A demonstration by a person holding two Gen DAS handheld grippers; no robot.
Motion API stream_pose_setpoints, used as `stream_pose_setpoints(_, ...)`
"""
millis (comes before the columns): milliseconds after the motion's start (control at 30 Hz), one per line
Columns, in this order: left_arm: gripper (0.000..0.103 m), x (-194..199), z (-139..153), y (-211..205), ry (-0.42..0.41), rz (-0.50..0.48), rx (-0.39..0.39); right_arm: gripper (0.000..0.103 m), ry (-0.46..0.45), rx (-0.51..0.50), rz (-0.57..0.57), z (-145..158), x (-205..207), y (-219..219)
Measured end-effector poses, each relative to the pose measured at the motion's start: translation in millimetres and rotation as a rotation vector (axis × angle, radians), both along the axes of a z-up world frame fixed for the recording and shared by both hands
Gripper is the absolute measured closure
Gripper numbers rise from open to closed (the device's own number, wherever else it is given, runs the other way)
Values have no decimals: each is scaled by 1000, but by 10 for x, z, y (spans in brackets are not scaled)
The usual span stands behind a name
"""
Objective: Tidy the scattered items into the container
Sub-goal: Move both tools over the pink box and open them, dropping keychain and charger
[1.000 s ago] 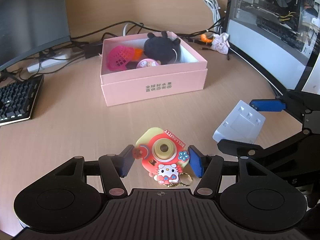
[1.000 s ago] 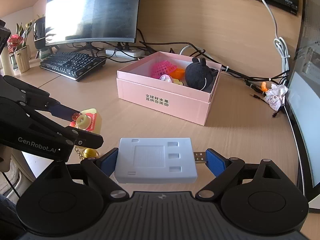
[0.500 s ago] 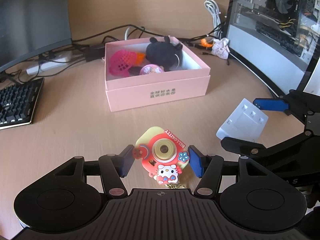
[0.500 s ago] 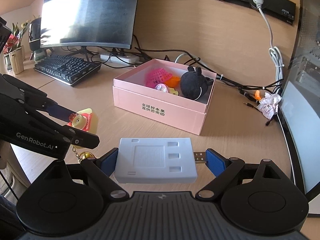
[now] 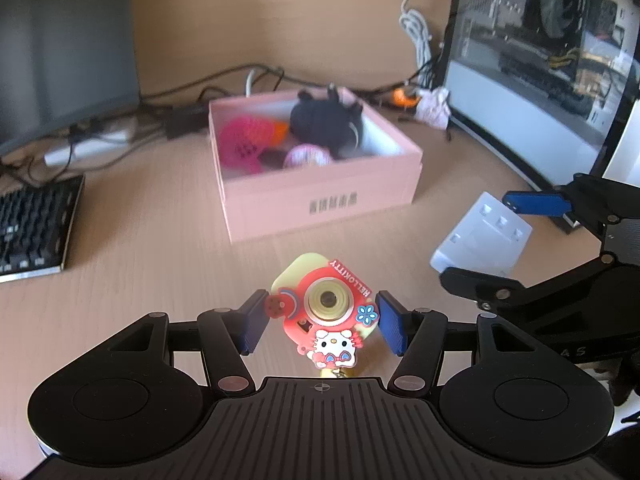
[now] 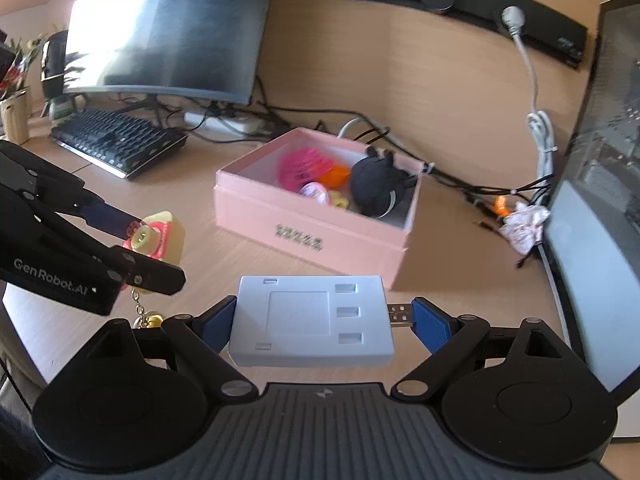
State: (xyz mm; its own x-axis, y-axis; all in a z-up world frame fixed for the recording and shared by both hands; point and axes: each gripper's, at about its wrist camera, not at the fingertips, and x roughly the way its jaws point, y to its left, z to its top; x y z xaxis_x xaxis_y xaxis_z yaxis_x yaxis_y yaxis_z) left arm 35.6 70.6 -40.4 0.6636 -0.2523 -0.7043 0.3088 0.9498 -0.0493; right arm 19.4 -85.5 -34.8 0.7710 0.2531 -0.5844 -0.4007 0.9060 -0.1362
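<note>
Seemingly lifted; pink box (image 5: pixel 320 196) print blurred, unreadable.

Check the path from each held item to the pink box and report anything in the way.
Nothing visible blocks either. Bare desk lies between the Hello Kitty keychain in the left gripper and the pink box, and between the white USB adapter in the right gripper and it.

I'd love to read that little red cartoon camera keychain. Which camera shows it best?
The left wrist view: the red cartoon camera keychain faces it squarely between the left gripper pads, lettering and kitten charm readable. The right wrist view shows it only side-on, partly behind a finger, chain dangling below.
</note>
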Motion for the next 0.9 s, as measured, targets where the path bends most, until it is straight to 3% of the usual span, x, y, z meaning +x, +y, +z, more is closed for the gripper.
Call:
stream_pose_setpoints(167,40,230,280,46,-74,10,-59,12,-58,-6,24,248,156,-46)
stream_pose_setpoints(333,40,733,711,61,-146,58,-120,12,-175,-14,71,528,547,-2)
stream_pose_setpoints(433,40,987,1004,19,-213,57,-120,12,-250,-12,99,697,812,45)
stream_pose_setpoints(567,40,1332,1238,-36,-260,47,-115,12,-275,11,144,762,1181,112)
stream_pose_setpoints(700,40,1632,1167,-62,-220,55,-105,12,-251,55,167,668,1444,138)
stream_pose_setpoints(833,41,1907,849,-58,-122,71,-97,12,-164,106,188,430,1689,144)
stream_pose_setpoints(867,39,1983,758,-52,-94,78,-98,12,-124,123,206,356,1752,142)
stream_pose_setpoints(900,27,2047,690,-45,-70,86,-101,11,-74,136,228,289,1796,136)
